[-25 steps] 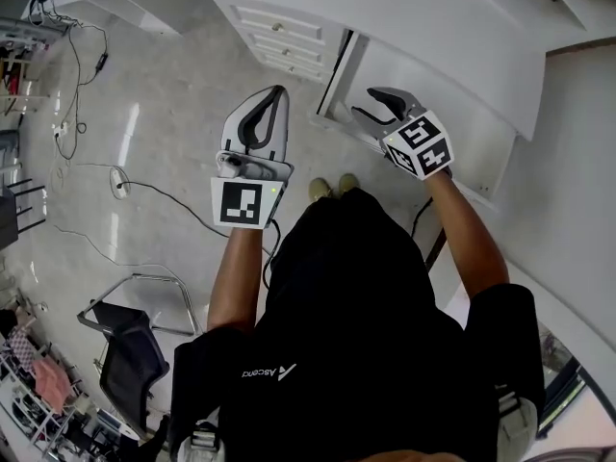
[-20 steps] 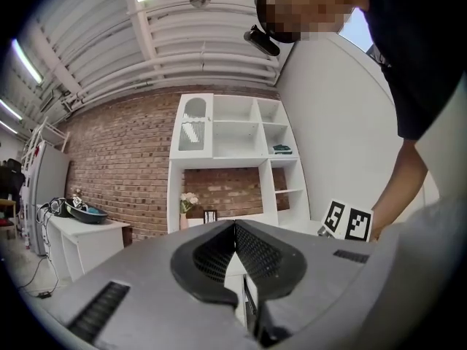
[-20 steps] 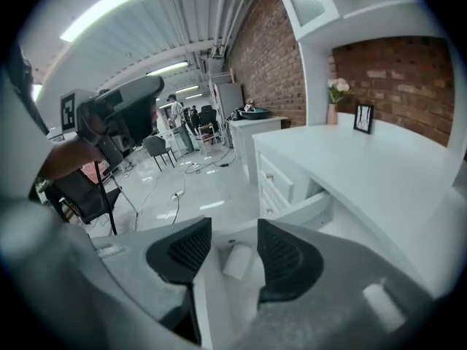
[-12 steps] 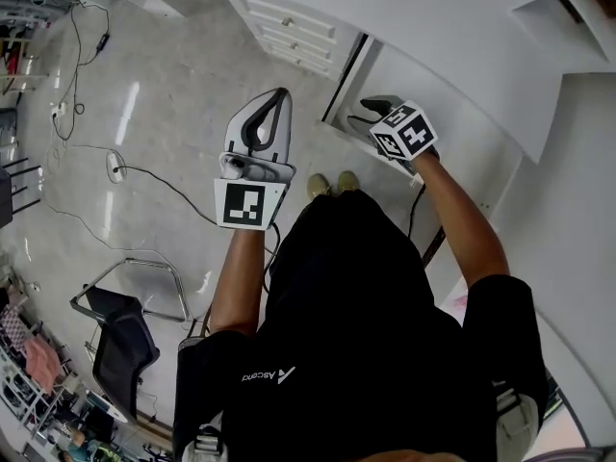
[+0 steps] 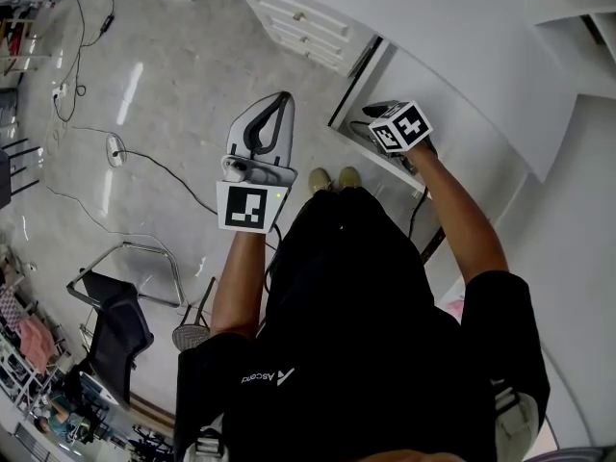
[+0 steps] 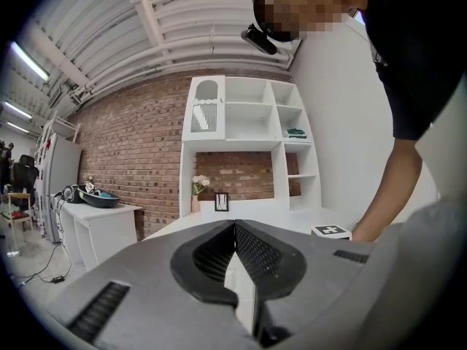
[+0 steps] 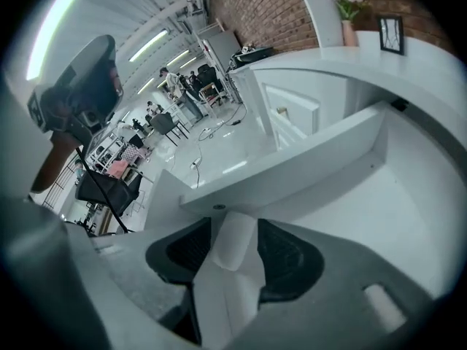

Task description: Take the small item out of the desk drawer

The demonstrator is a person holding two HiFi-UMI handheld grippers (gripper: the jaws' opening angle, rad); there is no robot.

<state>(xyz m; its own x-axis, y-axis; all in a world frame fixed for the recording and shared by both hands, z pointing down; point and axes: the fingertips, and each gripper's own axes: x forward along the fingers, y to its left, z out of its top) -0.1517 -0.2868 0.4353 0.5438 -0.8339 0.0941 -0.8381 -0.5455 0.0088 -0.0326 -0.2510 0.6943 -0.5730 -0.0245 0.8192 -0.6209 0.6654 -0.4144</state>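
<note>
Now my right gripper (image 7: 235,224) sits inside the open desk drawer (image 7: 314,162), its jaws clamped on the small white item (image 7: 232,252). The item is a round-ended stick whose long axis runs along my jaws, tip pointing toward a drawer wall. My left gripper (image 6: 235,226) hangs outside the drawer, jaws pressed together, holding nothing.

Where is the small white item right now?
The small white item is pinched in the right gripper, inside the open drawer on the person's right, per the right gripper view.
</note>
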